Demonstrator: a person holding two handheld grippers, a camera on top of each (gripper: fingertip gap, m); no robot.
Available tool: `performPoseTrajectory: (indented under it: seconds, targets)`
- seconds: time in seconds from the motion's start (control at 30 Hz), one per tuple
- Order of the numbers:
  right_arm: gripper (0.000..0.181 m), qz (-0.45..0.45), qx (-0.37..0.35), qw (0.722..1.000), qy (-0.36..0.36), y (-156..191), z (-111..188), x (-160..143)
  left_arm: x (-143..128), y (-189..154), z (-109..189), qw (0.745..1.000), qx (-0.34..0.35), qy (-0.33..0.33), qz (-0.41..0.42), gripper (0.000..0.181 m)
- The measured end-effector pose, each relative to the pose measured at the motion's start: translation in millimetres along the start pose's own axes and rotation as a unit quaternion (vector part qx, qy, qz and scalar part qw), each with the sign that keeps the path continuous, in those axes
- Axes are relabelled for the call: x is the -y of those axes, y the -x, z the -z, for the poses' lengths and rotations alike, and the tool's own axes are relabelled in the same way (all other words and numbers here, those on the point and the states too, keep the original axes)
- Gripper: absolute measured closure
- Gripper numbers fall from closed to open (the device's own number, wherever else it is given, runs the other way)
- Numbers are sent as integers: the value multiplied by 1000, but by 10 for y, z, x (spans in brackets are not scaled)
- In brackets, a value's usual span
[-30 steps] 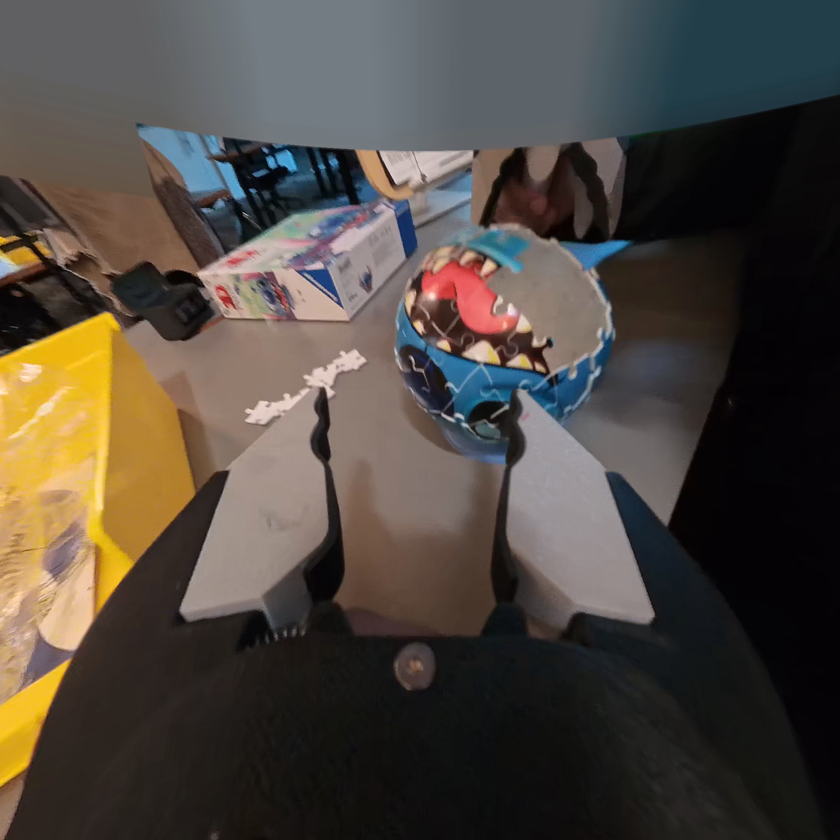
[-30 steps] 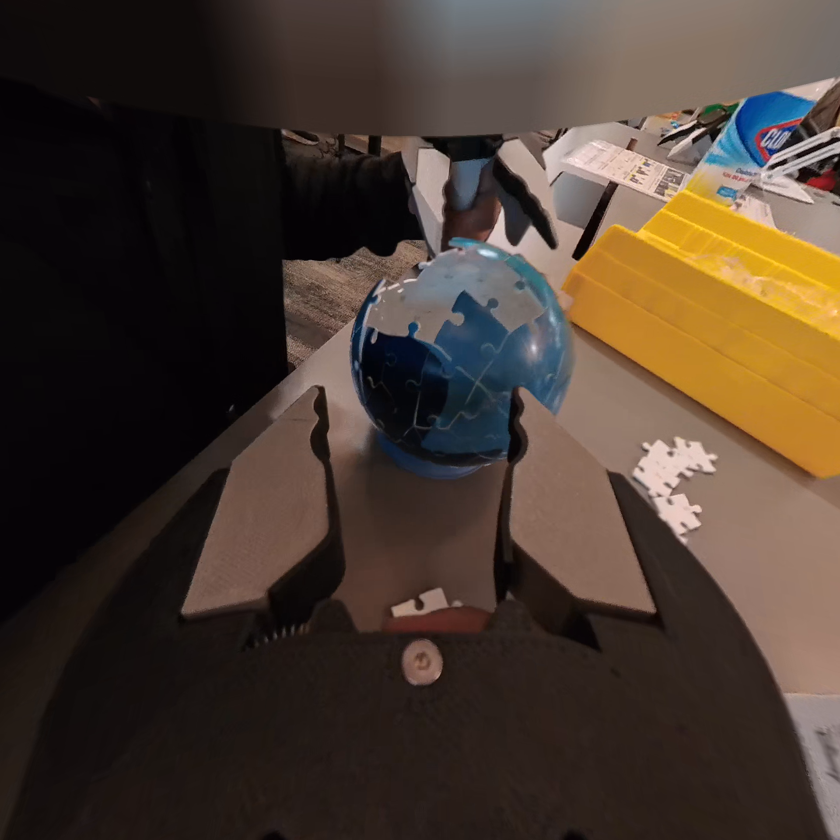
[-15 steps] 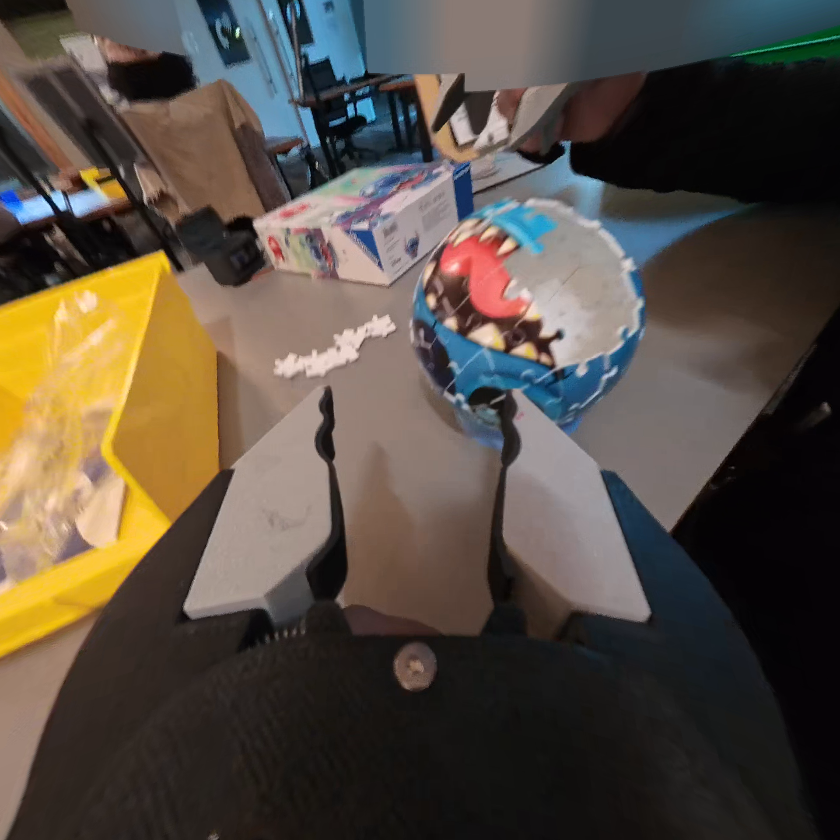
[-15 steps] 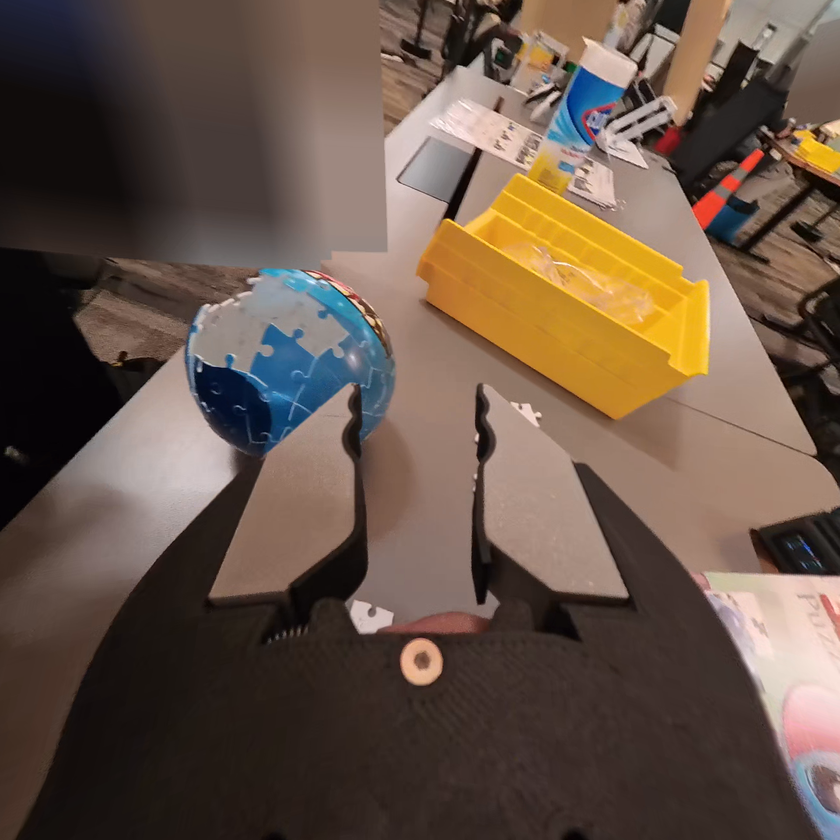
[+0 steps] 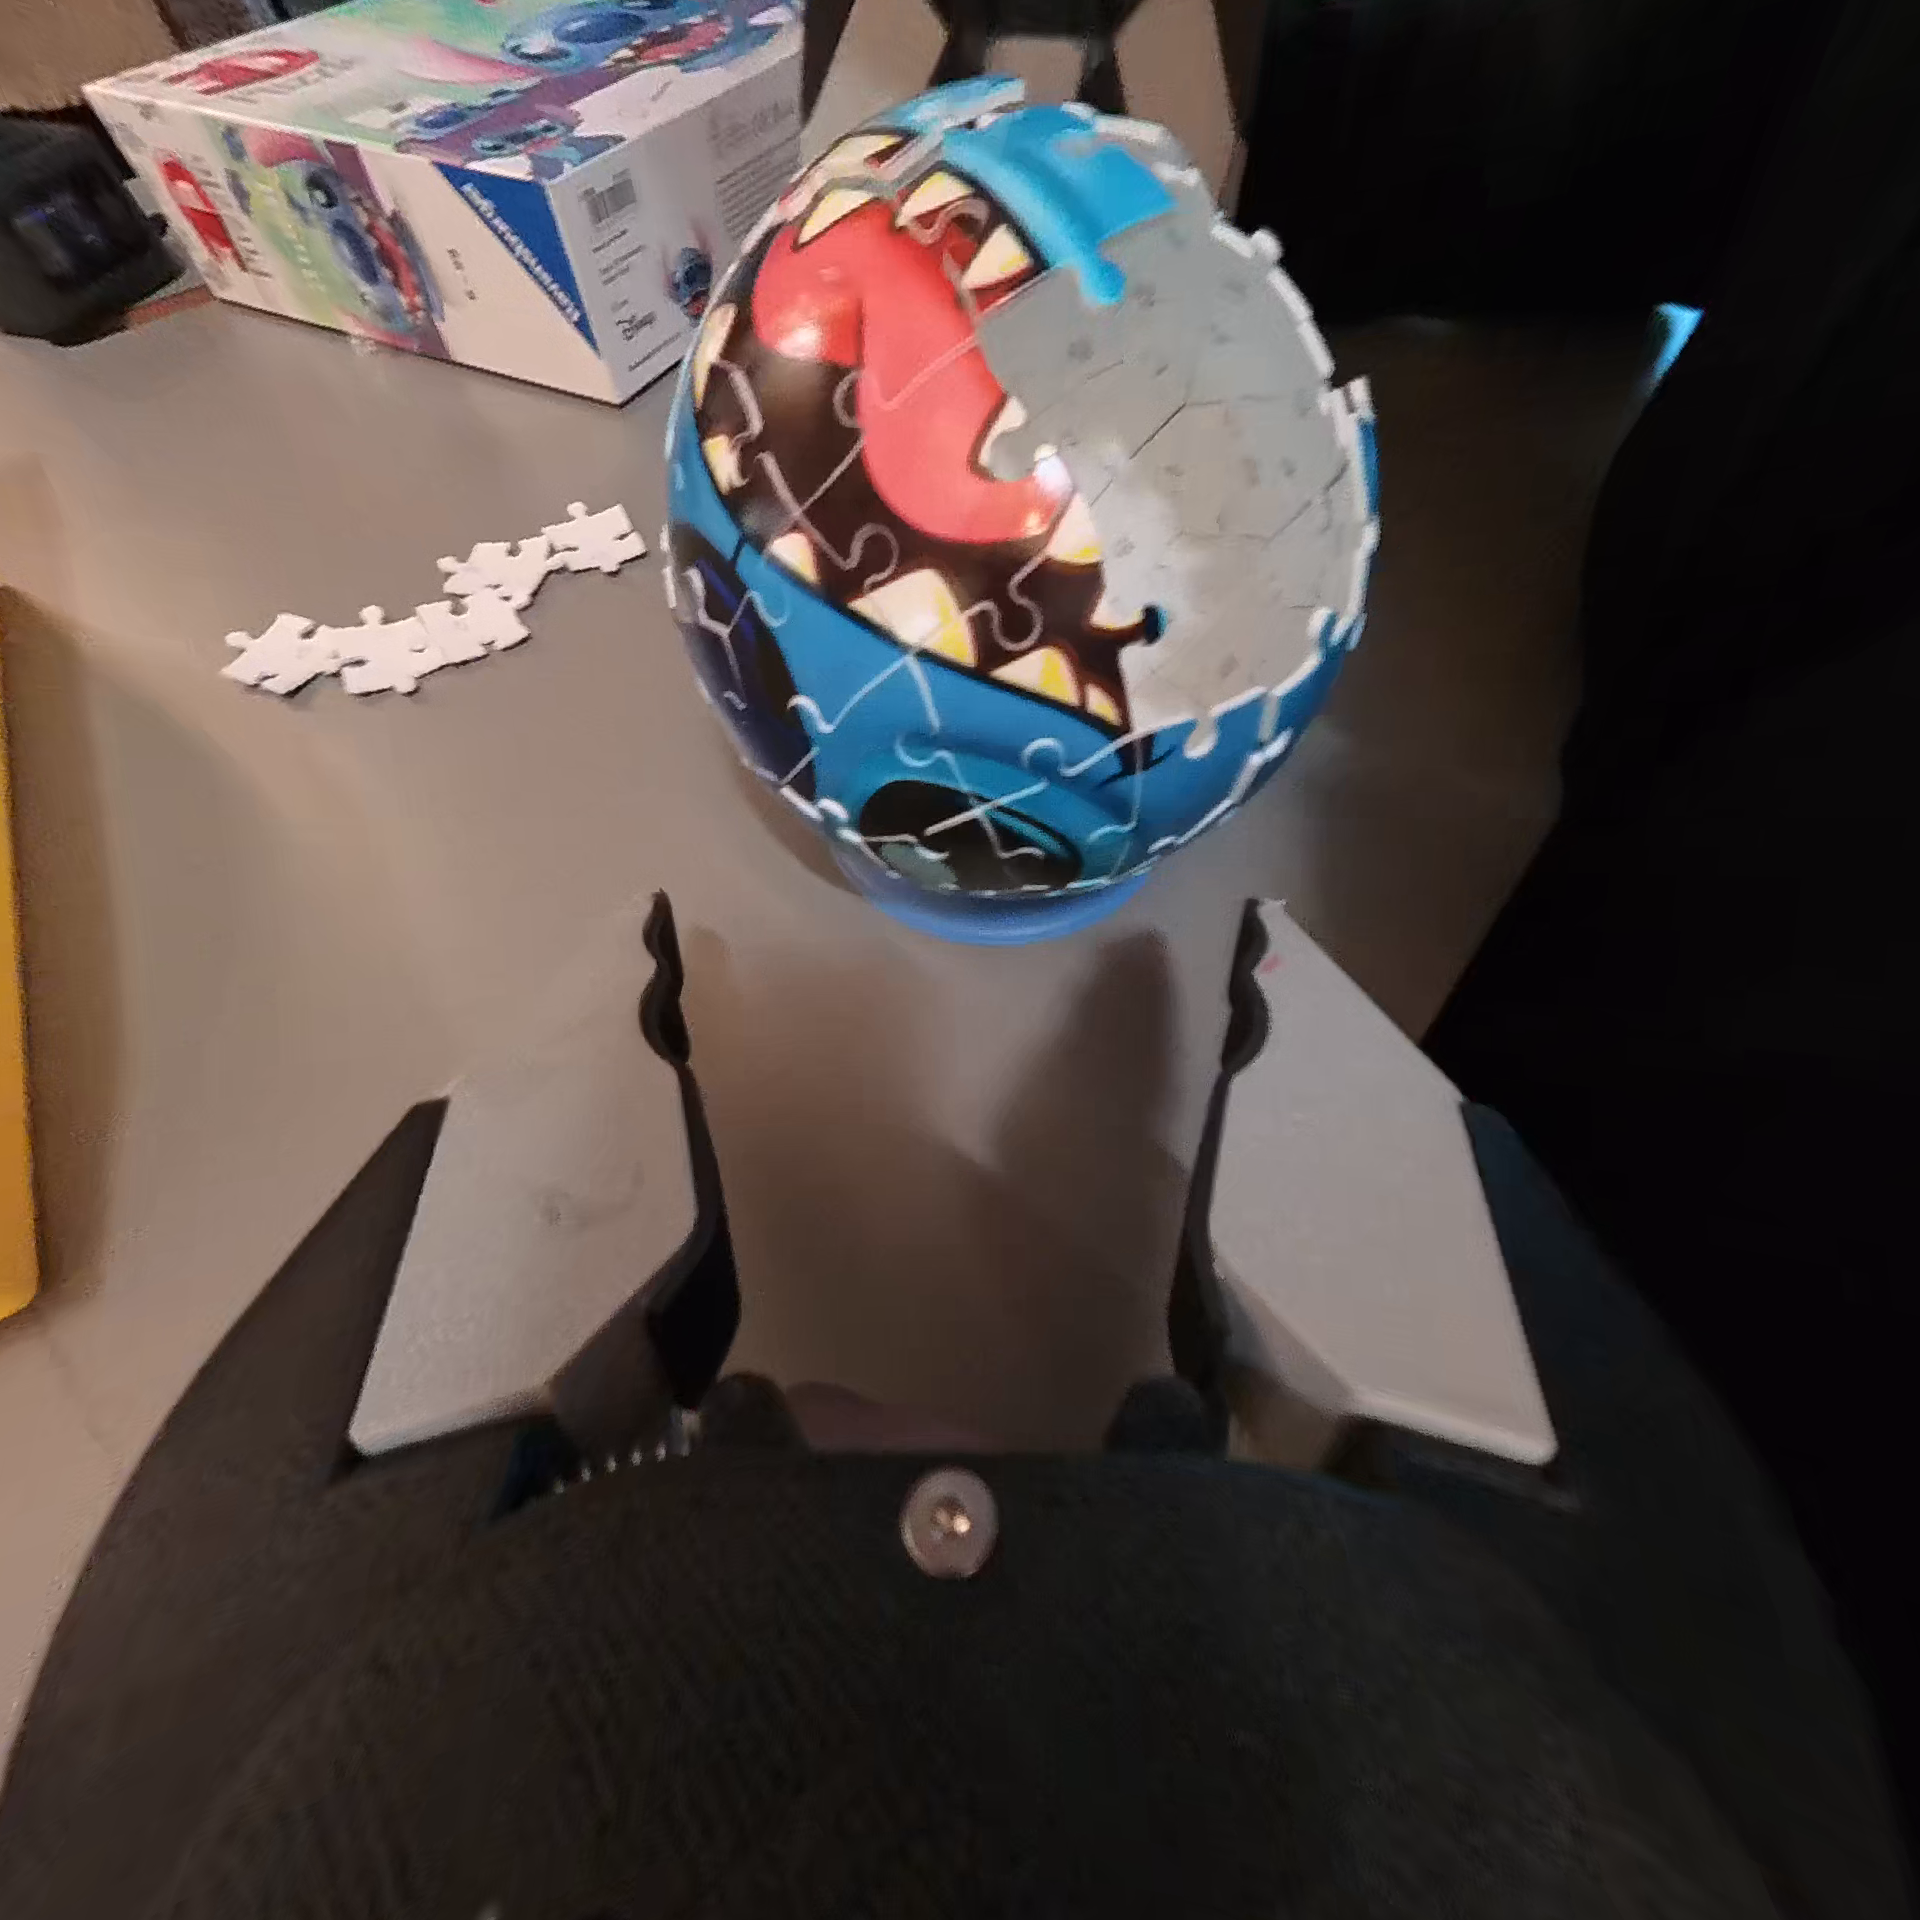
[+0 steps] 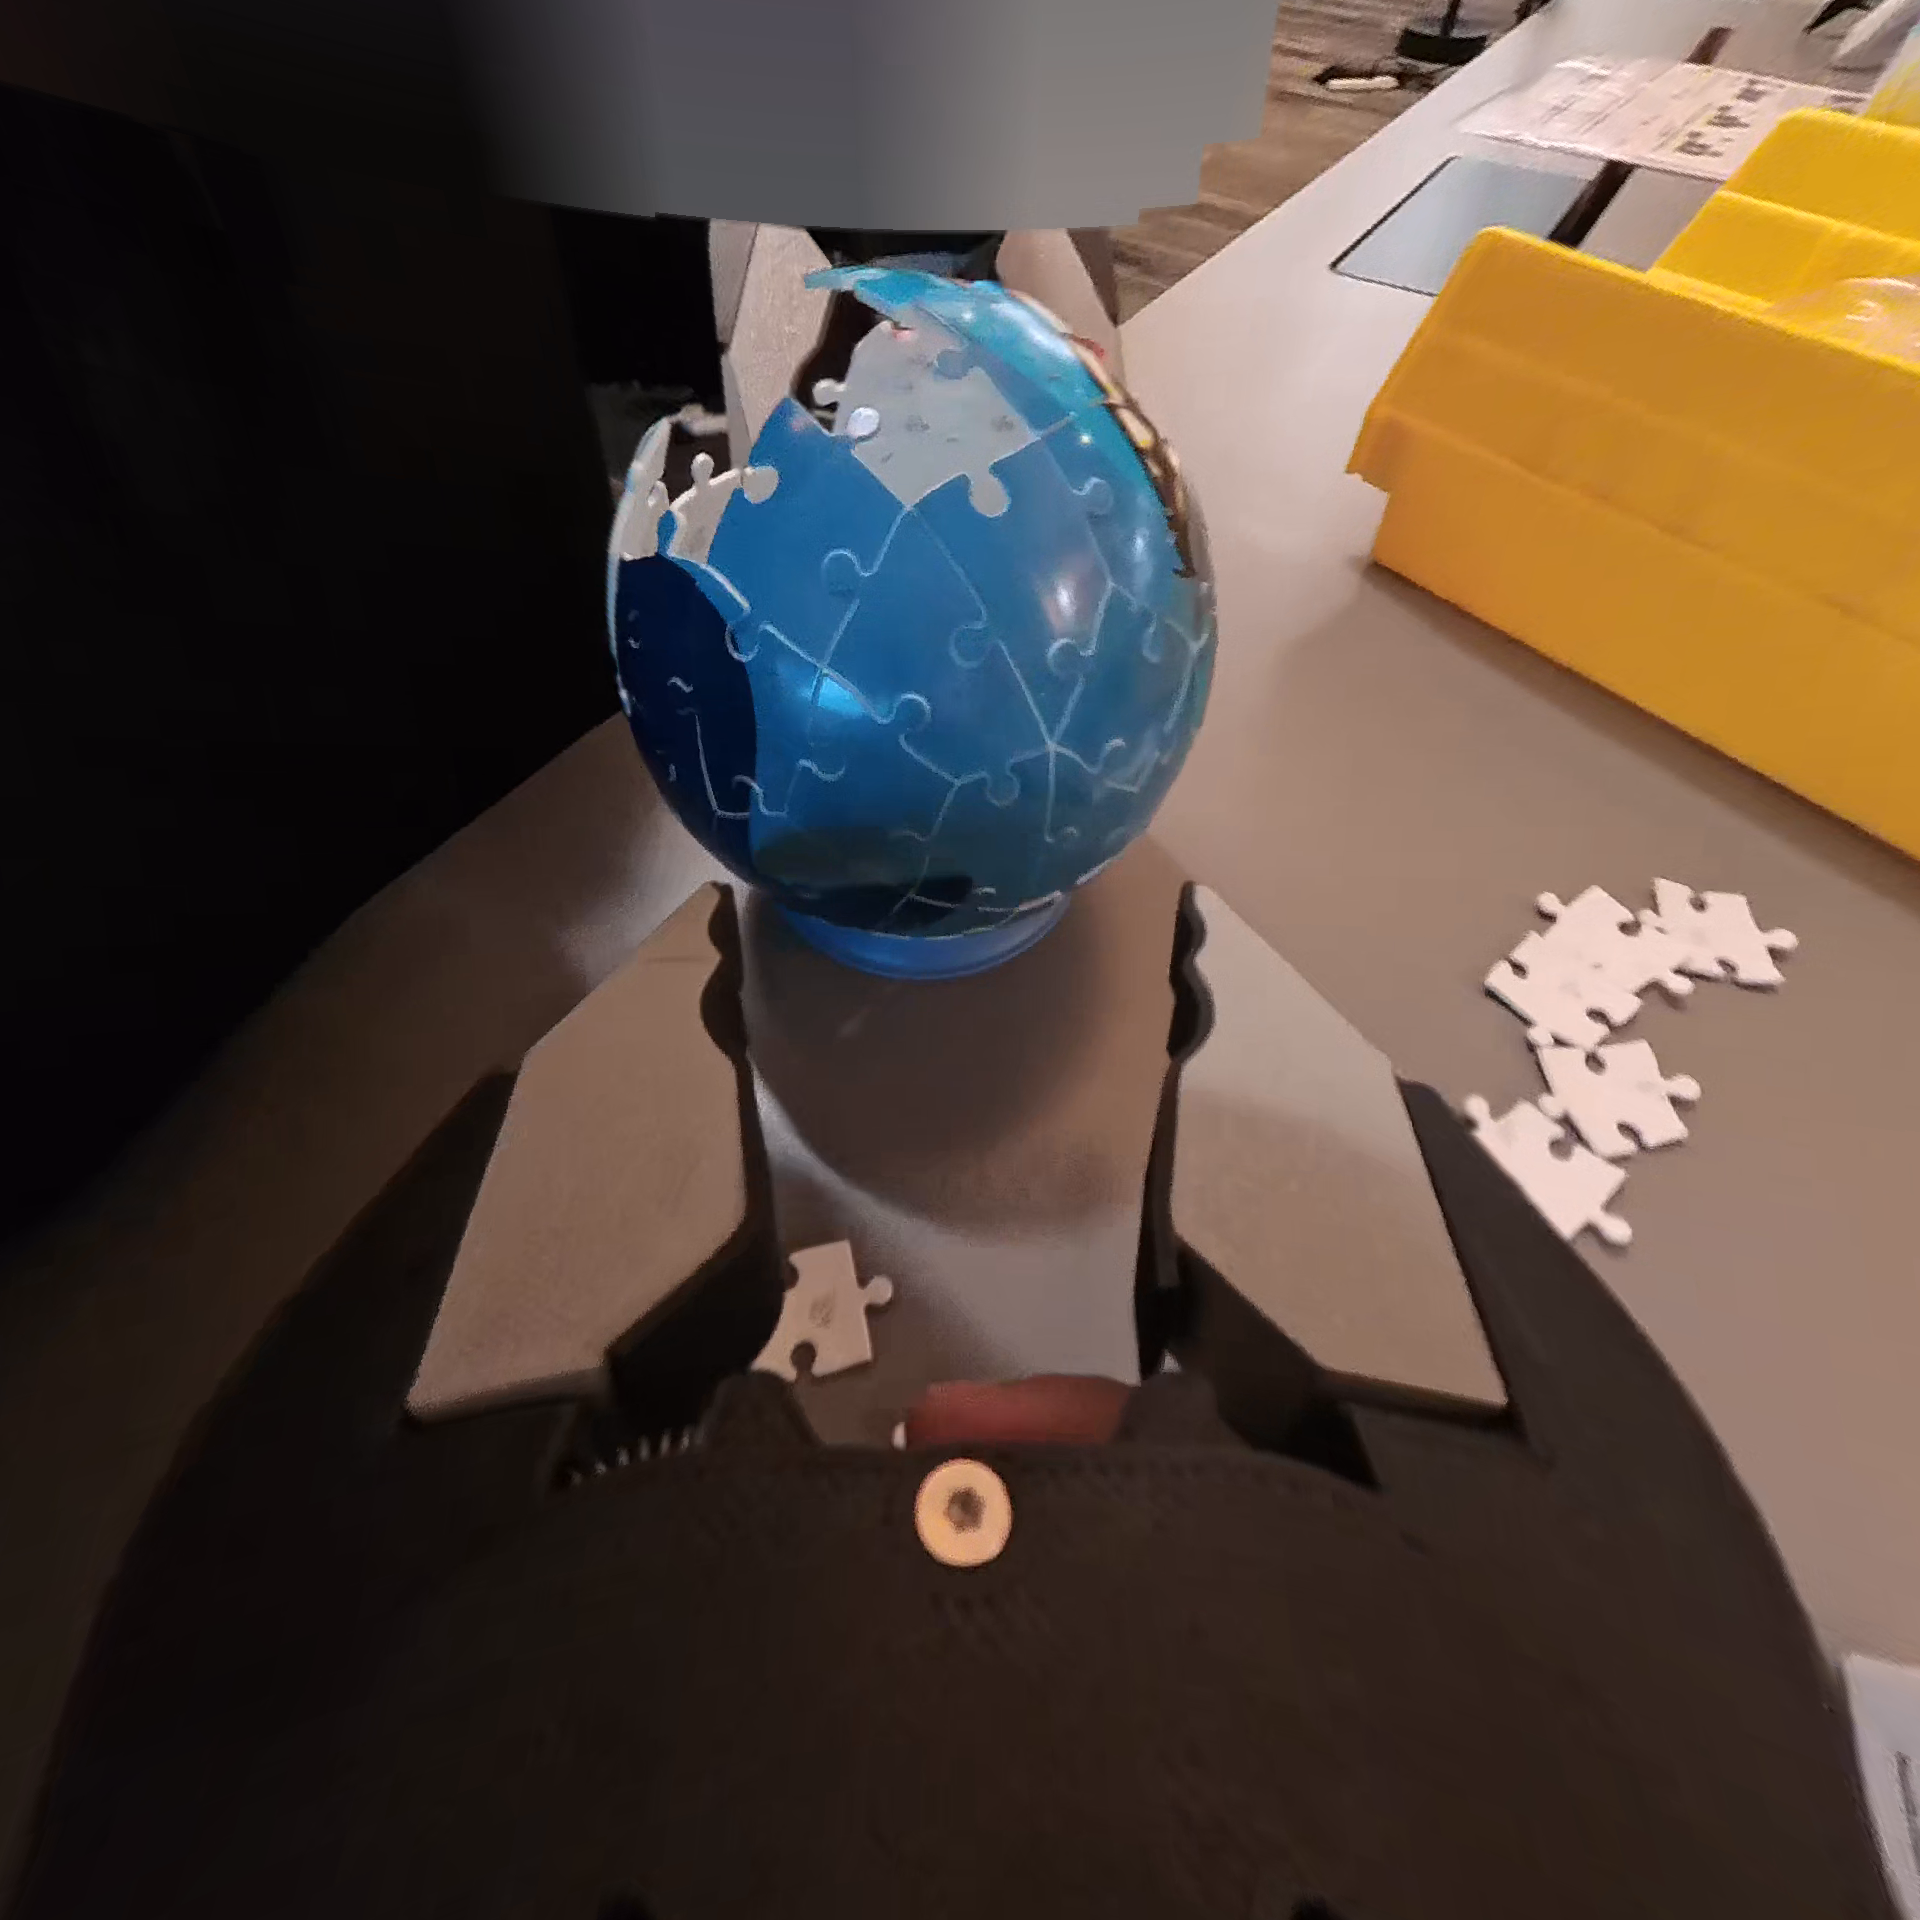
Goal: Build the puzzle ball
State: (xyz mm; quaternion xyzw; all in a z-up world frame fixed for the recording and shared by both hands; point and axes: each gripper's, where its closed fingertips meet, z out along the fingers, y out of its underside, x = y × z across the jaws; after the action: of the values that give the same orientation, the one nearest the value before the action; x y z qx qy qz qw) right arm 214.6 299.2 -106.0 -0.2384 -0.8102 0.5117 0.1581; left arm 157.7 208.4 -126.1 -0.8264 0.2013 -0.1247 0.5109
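Note:
The puzzle ball [image 5: 997,520] stands on a blue ring base on the grey table [image 5: 364,883]. It is partly built: blue pieces with a red tongue and teeth, and an open gap showing the grey inside. It also shows in the right wrist view [image 6: 914,665]. My left gripper [image 5: 956,935] is open and empty, just short of the ball. My right gripper [image 6: 951,925] is open and empty, facing the ball's other side. Loose white pieces [image 5: 436,613] lie to the left; they also show in the right wrist view [image 6: 1621,1039]. One piece [image 6: 826,1314] lies under my right gripper.
The puzzle box [image 5: 447,197] lies at the back left. A yellow bin [image 6: 1662,499] stands on the right in the right wrist view, with papers [image 6: 1662,114] behind it. The table's edge drops off beside the ball [image 5: 1475,935]. The left gripper's fingers [image 6: 758,322] show behind the ball. One gripper's finger ends stand about 12 cm off the other's.
Both grippers have swung back to face the ball and moved closer. The right gripper, turned toward the yellow bin half a second ago, is centred on the ball again, jaws wider.

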Motion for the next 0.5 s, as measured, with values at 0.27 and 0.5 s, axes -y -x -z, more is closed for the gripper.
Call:
performPoseTrajectory:
  seconds: [0.27,0.5]
  targets:
    - [103,49,-9,998,40,173,-117,-27,55,144,39,999,32,-16,4,84]
    - [105,68,-19,996,53,331,-76,-60,-20,288,96,999,53,1,1,87]
